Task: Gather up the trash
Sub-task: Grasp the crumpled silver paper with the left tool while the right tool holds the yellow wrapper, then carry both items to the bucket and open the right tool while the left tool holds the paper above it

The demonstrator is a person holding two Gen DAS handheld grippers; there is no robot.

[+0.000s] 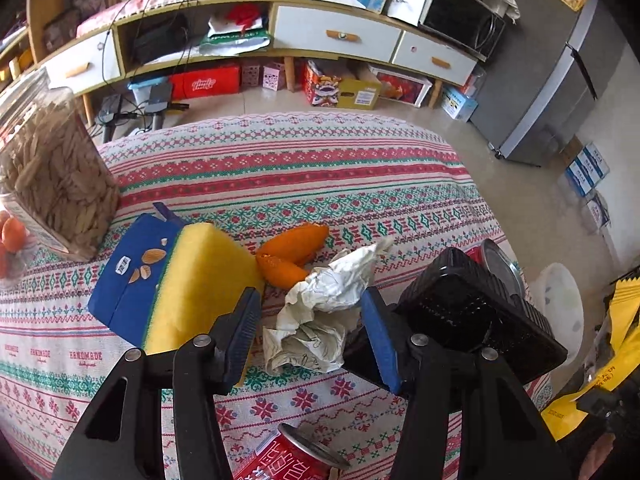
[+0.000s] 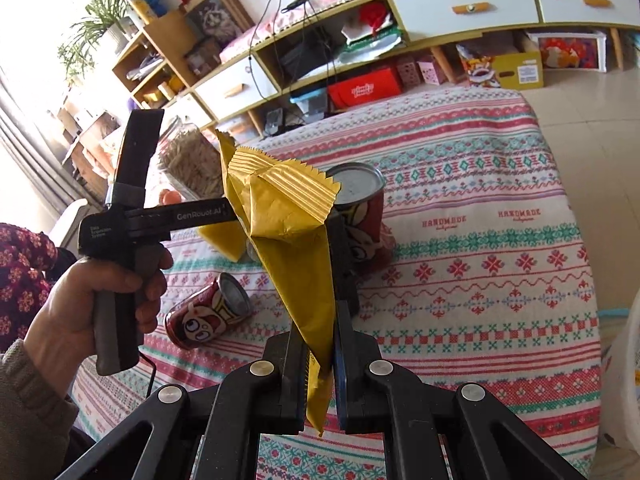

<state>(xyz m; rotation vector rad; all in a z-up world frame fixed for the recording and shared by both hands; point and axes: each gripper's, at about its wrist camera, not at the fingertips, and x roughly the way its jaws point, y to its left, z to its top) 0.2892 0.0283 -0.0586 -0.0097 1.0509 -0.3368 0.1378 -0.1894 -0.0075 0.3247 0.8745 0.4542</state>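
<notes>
Between right gripper (image 2: 320, 356) pads, creased yellow wrapper (image 2: 288, 216), serrated top edge

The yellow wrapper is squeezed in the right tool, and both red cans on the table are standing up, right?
Not quite. The right tool does squeeze the yellow wrapper, but only one red can stands up on the table. The other red can lies on its side, nearer the hand. The right wrist view shows both.
</notes>
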